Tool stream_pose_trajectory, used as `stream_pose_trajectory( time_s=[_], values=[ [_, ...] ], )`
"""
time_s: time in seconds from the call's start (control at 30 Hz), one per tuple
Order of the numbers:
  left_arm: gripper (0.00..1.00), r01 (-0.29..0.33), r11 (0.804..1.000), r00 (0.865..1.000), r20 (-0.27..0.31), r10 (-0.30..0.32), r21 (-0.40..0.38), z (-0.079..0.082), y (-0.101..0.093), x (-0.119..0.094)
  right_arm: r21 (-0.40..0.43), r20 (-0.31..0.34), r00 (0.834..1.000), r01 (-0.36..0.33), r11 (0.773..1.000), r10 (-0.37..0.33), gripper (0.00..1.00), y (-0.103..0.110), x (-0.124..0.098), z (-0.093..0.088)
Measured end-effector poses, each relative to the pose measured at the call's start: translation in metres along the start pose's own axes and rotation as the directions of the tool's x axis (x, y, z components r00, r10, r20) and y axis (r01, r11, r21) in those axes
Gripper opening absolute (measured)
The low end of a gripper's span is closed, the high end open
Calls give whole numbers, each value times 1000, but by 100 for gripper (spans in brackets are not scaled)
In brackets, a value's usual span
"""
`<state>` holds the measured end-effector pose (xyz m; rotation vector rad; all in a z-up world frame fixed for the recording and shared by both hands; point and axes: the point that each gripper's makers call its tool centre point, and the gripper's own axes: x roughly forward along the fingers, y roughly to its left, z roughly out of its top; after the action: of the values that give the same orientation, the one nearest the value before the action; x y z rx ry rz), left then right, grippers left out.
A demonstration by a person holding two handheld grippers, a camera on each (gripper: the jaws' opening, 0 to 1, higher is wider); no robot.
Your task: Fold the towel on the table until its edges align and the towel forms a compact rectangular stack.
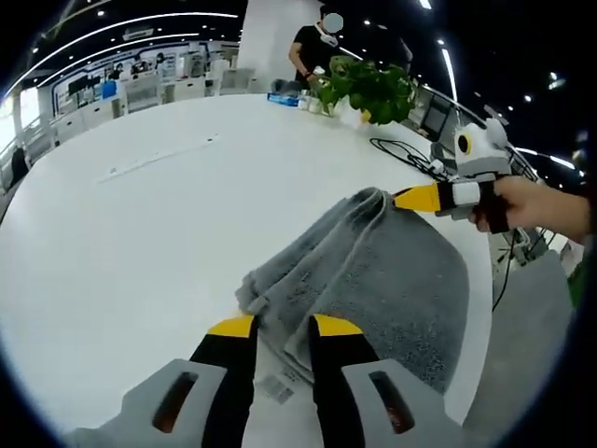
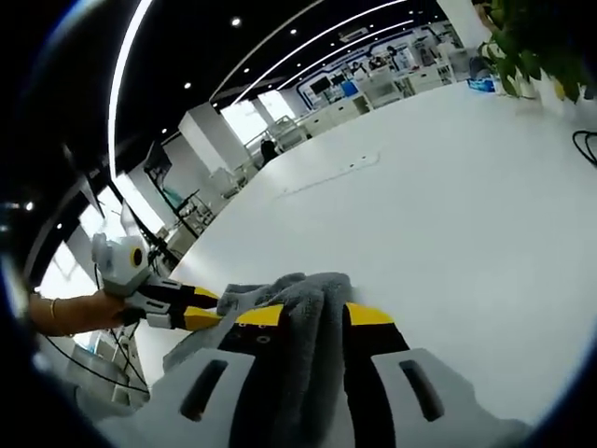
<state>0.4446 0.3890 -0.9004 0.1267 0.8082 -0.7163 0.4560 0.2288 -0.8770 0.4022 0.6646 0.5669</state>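
On the white desk (image 1: 140, 243) near its edge lies the grey towel (image 1: 373, 280), half folded; your right gripper (image 2: 312, 322) clamps one bunched corner, your left gripper (image 1: 283, 329) pinches another; lift both evenly, match edges.

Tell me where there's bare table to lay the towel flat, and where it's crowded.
Bare white table runs from the towel out to the thin strip lying mid-table. Crowded: the far edge with the plant and a black cable, and the towel's corners, held by the left gripper and right gripper.
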Motion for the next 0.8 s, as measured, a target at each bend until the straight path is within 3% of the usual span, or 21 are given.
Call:
stream_pose_trajectory(
  time_s=[0.17,0.3,0.53,0.8],
  values=[
    [18,11,1000,1000,-2,-11,-8,-1,-1,6,-16,-28,1000,-3,1000,2,16,0,6,-8],
    [17,25,999,1000,3,-25,-25,2,0,9,-138,-56,998,2,990,-10,10,-1,14,-14],
    [17,50,997,998,36,-48,-59,8,6,17,-84,-60,998,26,996,-31,9,-11,23,-12],
    [16,62,996,996,67,-58,-66,21,14,29,-85,-42,998,40,996,-44,9,-21,31,-3]
  ],
)
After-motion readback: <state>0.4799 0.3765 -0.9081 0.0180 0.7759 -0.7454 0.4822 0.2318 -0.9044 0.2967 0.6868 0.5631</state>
